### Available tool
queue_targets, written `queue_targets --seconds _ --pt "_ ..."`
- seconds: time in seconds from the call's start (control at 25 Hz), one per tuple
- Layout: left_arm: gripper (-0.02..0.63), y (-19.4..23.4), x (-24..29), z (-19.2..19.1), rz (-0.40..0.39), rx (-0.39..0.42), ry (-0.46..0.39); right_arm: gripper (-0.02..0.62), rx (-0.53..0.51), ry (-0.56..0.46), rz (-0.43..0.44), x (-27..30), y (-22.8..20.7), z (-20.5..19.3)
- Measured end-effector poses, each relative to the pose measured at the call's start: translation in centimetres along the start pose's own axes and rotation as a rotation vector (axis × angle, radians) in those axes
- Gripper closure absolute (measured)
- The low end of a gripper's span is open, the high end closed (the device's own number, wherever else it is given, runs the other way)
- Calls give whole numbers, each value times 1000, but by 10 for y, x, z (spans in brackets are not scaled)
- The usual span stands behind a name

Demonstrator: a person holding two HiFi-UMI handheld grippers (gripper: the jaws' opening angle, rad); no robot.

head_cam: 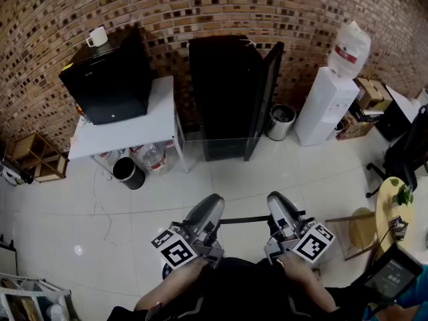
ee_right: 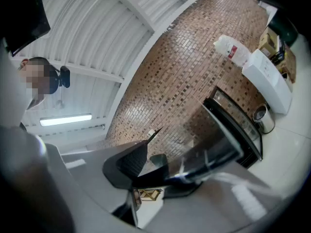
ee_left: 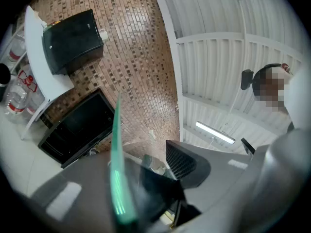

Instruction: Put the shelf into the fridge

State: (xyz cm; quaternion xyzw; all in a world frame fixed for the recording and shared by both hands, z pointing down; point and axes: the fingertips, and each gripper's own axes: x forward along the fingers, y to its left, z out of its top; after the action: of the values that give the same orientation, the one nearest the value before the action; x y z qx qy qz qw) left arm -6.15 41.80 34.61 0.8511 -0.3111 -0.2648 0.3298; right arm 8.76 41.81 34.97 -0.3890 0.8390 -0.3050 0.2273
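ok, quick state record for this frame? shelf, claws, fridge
shelf: glass pane, held in the air short of the fridge, not yet inside
left claw: shut on the shelf, left side
right claw: shut on the shelf, right side
fridge: black, door open, against brick wall
beside it: white table to the left, water dispenser to the right

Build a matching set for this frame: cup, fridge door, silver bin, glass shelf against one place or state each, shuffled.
Things:
1. cup
2. fridge door
3. silver bin
4. glass shelf

Places or states:
A. gripped by the left gripper and the right gripper
B. on top of the black box
C. on the floor between the fridge and the water dispenser
D. swung open

Pairs: 1-B, 2-D, 3-C, 4-A
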Motion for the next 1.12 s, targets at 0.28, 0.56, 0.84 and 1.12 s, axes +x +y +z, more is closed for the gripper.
queue_targets --seconds 0.28,0.56,0.84,1.12 --pt "509 24 7 15 9 -28 -9 488 -2 25 -12 29 -8 -1" --pt "511 51 48 27 45 -5 -10 488 33 32 19 65 -46 17" --pt "511 71 109 39 60 21 -27 489 46 40 63 103 -87 59" --pt "515 101 163 38 78 4 -58 489 51 76 82 134 -135 90"
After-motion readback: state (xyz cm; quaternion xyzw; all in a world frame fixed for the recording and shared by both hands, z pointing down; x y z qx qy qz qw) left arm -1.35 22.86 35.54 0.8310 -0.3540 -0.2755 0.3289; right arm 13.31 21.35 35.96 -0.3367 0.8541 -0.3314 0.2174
